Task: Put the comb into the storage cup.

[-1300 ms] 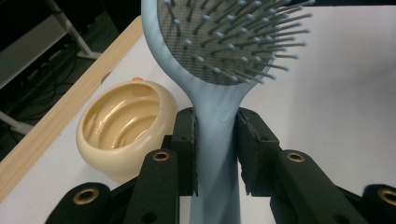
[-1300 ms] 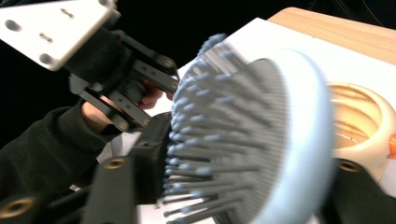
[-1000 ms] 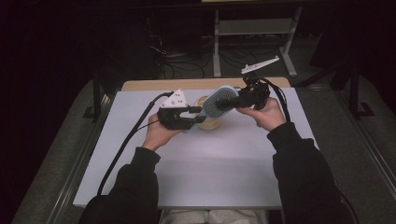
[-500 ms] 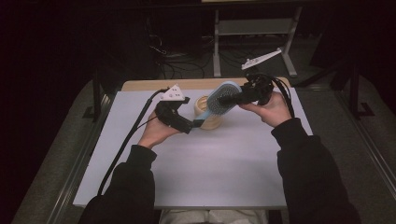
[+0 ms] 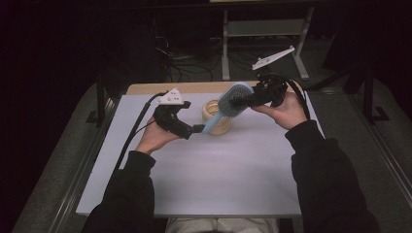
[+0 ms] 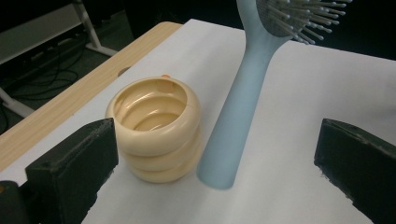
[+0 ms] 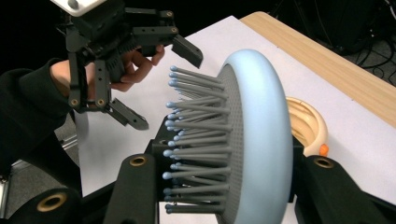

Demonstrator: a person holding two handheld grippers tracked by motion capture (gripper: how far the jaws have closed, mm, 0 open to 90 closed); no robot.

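A light blue hairbrush hangs tilted over the table, bristles toward the person. My right gripper is shut on its oval head, one jaw on the bristle side and one on the back. The handle slants down beside a cream ribbed cup, which stands upright on the white sheet. My left gripper has just been opening; its jaws now stand wide, with the handle's end between them and untouched. In the right gripper view, the left gripper shows open beyond the bristles.
A strip of bare wooden tabletop runs along the far edge of the sheet. Behind the table stand a metal frame and loose cables on the dark floor. The person's sleeves cover the near corners of the sheet.
The left gripper let go of the brush handle and its jaws spread wide. The right hand lifted the brush head slightly; the cup has not moved.
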